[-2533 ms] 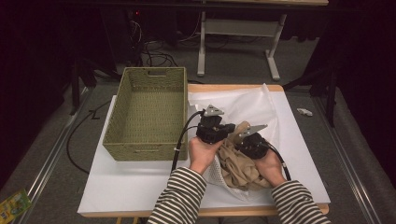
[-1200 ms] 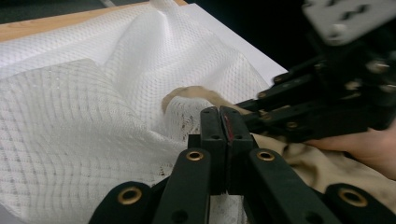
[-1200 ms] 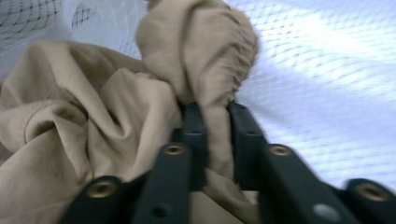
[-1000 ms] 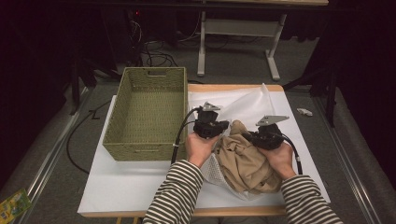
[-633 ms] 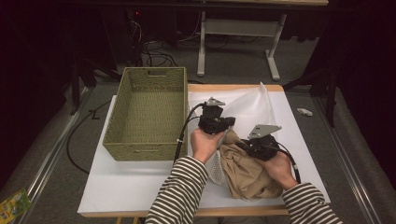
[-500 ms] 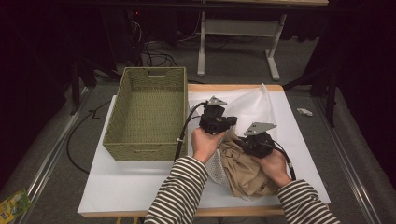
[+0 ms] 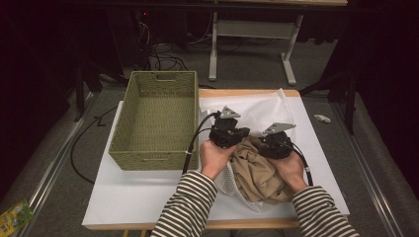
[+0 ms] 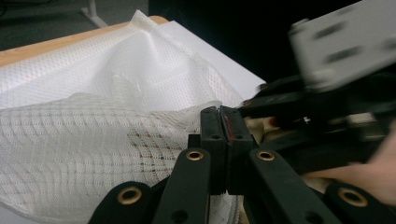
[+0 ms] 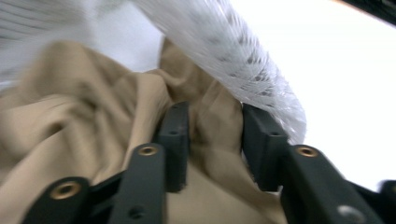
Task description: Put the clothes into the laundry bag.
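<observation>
**On the counter: tan cloth going into a white mesh bag**

Beyond the counter (image 7: 148, 197) lies a dim room with grey floor, dark drapes at both sides, loose cables and the pale legs of another table. A matte white sheet covers the counter top; its wooden edge shows at the far side.

Left of the middle stands a rectangular basket (image 7: 157, 123) of olive-green weave, with straight walls and a handle slot in the far wall.

Just beside it, to the right, lies the mesh bag (image 7: 257, 109), white, thin and netted, rumpled into soft peaks. A bundle of tan cloth (image 7: 259, 170), smooth and creased, sits in its near end, half under the net.

Two forearms in black-and-white striped sleeves come in from the near edge.

The left gripper (image 8: 225, 126) has its black fingers pressed together with a fold of the mesh bag pinched between them, at the bag's edge above the cloth.

The right gripper (image 9: 215, 142) has been spreading its fingers; they stand partly apart with a ridge of tan cloth (image 9: 93, 116) lying between them. The view is blurred, so I cannot tell if the pads press on it.
</observation>
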A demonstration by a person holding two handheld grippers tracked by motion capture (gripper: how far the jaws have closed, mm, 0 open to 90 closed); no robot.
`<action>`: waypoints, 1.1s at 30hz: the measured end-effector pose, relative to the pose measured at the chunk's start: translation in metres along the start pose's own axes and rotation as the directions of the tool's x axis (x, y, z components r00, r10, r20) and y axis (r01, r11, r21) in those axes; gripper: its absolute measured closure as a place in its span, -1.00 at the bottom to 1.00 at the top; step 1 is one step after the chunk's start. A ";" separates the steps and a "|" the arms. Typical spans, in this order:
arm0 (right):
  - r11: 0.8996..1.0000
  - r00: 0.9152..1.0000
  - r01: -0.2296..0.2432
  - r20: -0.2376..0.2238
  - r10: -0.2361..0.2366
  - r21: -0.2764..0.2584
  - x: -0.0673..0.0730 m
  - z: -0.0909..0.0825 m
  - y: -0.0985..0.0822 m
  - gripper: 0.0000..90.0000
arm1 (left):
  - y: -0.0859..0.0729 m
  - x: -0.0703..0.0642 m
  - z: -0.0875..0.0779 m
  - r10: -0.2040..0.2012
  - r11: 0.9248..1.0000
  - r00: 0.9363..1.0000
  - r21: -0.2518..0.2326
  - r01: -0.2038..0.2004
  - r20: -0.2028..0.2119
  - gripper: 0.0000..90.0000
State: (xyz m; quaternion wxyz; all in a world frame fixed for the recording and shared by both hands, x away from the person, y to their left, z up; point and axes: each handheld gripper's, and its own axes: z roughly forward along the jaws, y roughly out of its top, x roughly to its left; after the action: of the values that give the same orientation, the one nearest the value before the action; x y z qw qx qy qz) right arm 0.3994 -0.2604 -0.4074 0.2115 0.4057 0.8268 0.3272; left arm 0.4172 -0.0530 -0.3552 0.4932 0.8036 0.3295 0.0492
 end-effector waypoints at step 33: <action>0.984 0.984 0.177 -0.017 -0.176 0.034 0.039 0.002 -0.015 0.78 | -0.013 -0.008 -0.006 0.006 1.000 0.999 -0.018 -0.005 0.038 0.98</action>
State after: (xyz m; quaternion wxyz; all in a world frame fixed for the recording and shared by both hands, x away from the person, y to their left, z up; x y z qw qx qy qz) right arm 0.3702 -0.2350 -0.4224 0.2267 0.3324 0.8666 0.2953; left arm 0.4027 -0.0497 -0.3609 0.5065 0.8007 0.3175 0.0383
